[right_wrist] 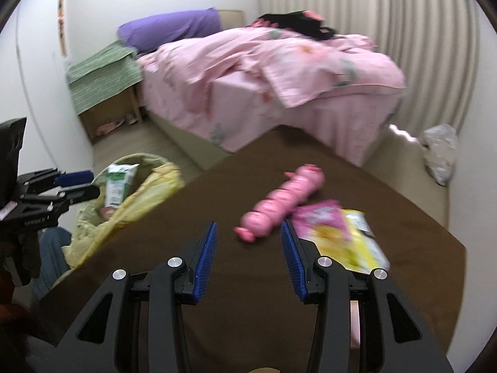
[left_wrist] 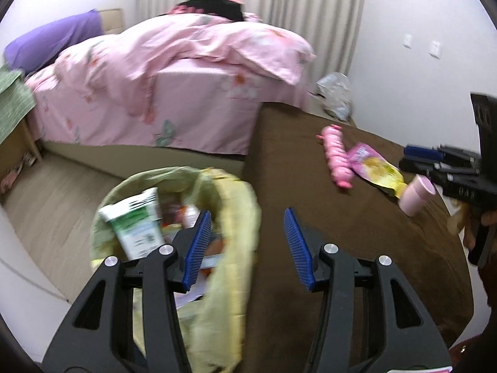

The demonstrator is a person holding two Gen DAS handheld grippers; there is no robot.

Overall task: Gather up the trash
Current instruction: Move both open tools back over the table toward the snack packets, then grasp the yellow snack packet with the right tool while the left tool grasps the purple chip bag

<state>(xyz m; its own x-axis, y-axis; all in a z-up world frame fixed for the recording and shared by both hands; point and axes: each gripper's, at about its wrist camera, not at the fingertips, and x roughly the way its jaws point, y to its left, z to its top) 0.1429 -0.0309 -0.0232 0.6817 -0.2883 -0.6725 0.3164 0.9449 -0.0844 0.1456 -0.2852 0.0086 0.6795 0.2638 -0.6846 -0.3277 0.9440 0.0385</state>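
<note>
A yellow-green trash bag (left_wrist: pixel 230 217) stands open beside the brown table (left_wrist: pixel 341 248), with a green-and-white carton (left_wrist: pixel 136 220) inside. My left gripper (left_wrist: pixel 247 230) is open and empty over the bag's rim and the table edge. On the table lie a pink segmented packet (right_wrist: pixel 279 202), a pink-and-yellow snack bag (right_wrist: pixel 338 236) and a pink cup (left_wrist: pixel 416 194). My right gripper (right_wrist: pixel 248 242) is open and empty, just in front of the pink packet. In the left wrist view the right gripper (left_wrist: pixel 419 158) sits above the cup.
A bed with a pink quilt (left_wrist: pixel 174 71) and purple pillow (left_wrist: pixel 52 40) stands behind the table. A crumpled clear plastic bag (right_wrist: pixel 441 152) lies on the floor by the curtain. A bedside stand with a green cloth (right_wrist: pixel 102 74) is at left.
</note>
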